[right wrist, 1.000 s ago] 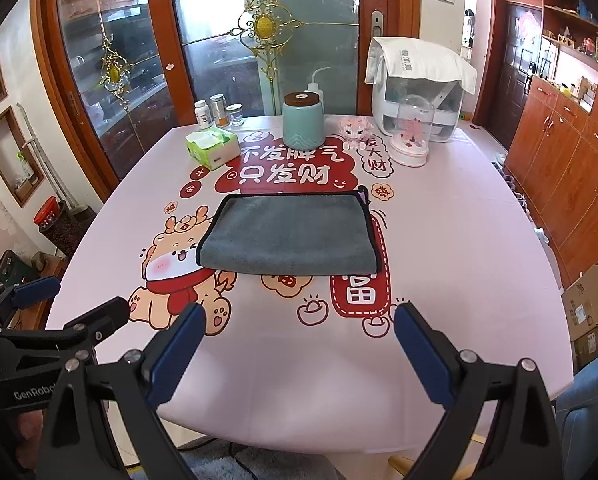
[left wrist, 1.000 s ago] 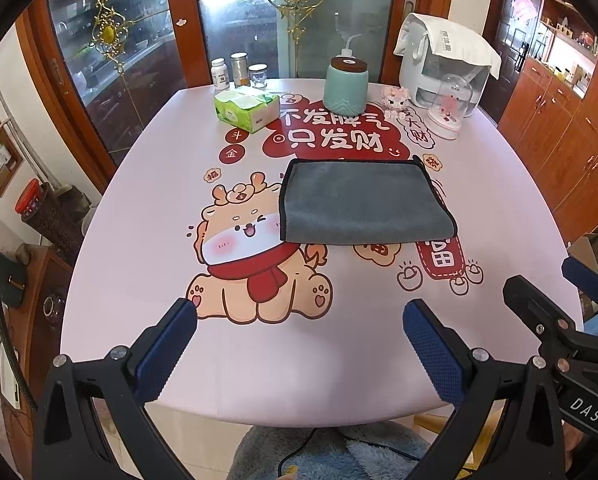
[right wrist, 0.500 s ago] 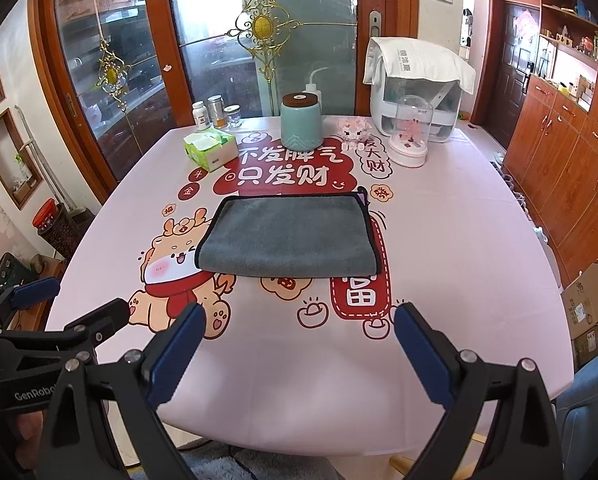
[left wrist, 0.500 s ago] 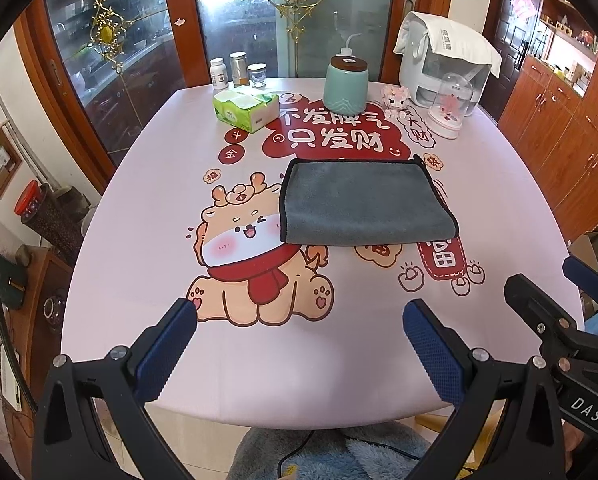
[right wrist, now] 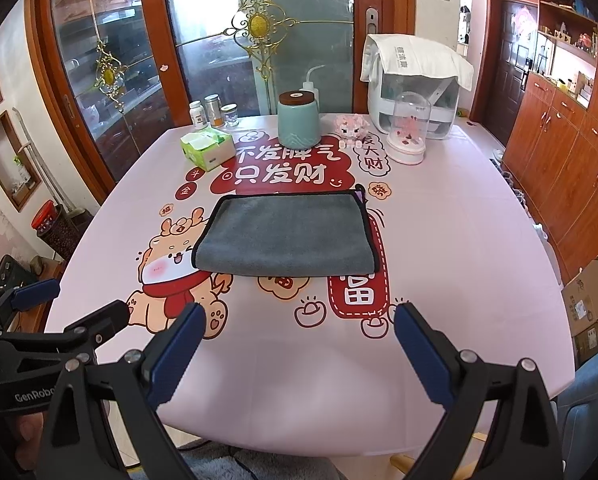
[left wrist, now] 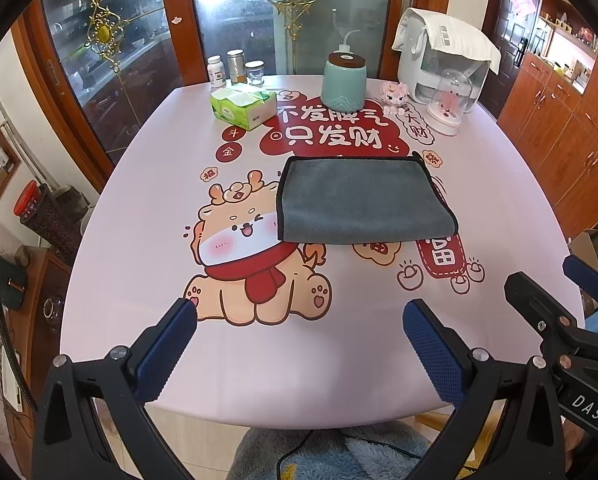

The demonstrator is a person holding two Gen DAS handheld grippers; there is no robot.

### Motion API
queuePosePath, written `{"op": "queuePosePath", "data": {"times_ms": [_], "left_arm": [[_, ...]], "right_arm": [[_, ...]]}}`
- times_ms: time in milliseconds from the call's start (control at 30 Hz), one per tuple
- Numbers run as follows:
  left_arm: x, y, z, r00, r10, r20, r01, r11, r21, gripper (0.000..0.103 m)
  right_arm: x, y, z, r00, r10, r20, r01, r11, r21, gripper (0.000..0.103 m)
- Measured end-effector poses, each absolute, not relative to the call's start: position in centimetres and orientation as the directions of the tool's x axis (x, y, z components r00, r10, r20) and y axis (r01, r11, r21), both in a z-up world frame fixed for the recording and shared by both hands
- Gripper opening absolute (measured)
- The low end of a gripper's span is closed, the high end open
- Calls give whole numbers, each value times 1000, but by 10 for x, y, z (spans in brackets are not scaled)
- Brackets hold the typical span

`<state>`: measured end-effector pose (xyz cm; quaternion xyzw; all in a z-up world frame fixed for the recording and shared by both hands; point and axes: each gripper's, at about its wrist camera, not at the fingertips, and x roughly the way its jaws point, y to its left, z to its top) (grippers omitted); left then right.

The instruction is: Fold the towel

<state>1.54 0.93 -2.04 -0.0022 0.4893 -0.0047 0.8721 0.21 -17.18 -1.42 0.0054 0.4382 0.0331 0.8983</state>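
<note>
- Hovering at the near edge of the counter, left wrist view: left claw has its pads spread wide apart and holds nothing.
- Towel: one, grey with dark edging, lying flat mid-counter, well apart from the claw. It looks folded once already, doubled edge toward the camera; layers not countable from here.
- Change over the last second: almost none. Towel lies as before and the claw is no nearer to it. Judgement: no new fold has started; this is a pause before the next reach.
- Count at the far end: three small jars, one tissue pack, one green canister, one pink toy, one glass dome, one white appliance under a cloth.
- Part of the right claw's frame shows at the right edge.
- Right wrist view: right claw likewise spread apart, empty, over the near edge.
- Same single towel mid-counter, small loop tag at its far right corner, untouched by either claw.
- No change here either: framing and towel match half a second ago.
- Same count of far-end things; left claw's frame visible low left.
- Judgement: the next fold would need both claws at the towel's corners.
</note>
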Motion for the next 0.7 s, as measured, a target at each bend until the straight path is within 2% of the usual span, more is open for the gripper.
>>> {"op": "queuePosePath", "data": {"times_ms": [700], "left_arm": [[13,11,-24,520,-7,-854,2,1000,-7,102]], "right_arm": [[3,-173,-15,616,66,-785,-57,998,40,96]]}}
